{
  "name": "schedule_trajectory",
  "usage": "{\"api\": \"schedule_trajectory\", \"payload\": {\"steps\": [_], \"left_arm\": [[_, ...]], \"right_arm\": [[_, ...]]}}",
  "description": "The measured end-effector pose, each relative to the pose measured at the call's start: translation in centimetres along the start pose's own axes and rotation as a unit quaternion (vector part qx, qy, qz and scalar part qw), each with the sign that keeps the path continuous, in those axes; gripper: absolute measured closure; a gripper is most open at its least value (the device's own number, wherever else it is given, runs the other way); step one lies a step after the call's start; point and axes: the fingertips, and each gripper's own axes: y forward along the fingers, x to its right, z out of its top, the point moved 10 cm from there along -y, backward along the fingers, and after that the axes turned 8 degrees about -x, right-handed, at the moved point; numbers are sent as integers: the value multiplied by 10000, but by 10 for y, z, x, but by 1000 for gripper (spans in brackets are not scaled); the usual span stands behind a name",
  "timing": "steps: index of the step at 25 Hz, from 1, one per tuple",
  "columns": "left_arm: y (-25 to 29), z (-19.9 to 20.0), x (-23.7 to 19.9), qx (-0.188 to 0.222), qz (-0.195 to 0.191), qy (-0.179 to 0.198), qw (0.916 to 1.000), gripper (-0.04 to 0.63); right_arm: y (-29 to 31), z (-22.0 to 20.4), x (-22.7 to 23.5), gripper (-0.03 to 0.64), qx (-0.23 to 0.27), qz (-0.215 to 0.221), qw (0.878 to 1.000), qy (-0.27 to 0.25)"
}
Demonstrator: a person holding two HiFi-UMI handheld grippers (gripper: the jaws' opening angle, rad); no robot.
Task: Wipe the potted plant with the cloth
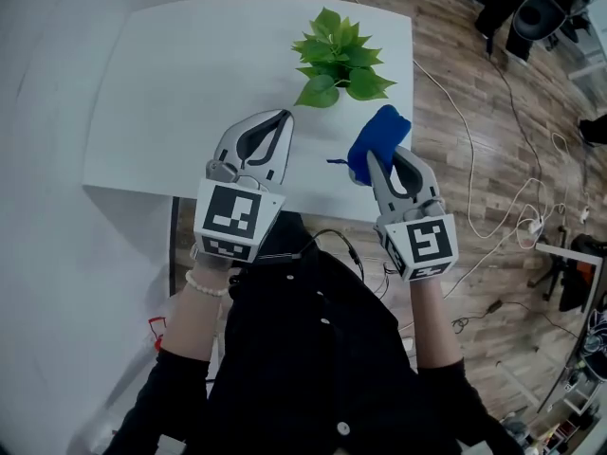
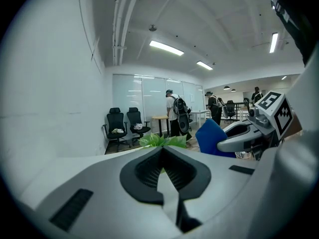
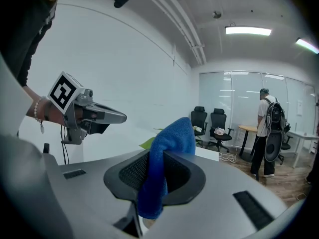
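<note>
A small potted plant [image 1: 339, 60] with green leaves stands near the far edge of the white table [image 1: 161, 93]. My right gripper [image 1: 372, 152] is shut on a blue cloth [image 1: 377, 138], held above the table just right of the plant; in the right gripper view the blue cloth [image 3: 167, 156] bunches up between the jaws. My left gripper [image 1: 285, 115] is shut and empty, raised just left of the plant. The plant's leaves [image 2: 162, 141] peek over the left gripper's shut jaws, with the cloth [image 2: 212, 137] to their right.
The table's near edge lies under both grippers. Cables [image 1: 493, 197] trail over the wooden floor on the right. Office chairs [image 2: 124, 126] and standing people [image 2: 174, 114] are in the room beyond the table.
</note>
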Motion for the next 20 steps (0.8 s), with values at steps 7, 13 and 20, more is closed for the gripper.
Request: {"api": "schedule_trajectory", "payload": {"steps": [7,13,20], "left_arm": [[-26,18,5,314,219,56,9993,581],[-49,28,18,275,264,-310,9988,581],[-56,25,21,248,193,-279,9991,581]], "right_arm": [[-28,13,1,522,203,62,9993,-293],[-49,30,-1,522,434,-102,9982,-390],[-56,40,-5,522,653,-103,9970,-400]]}}
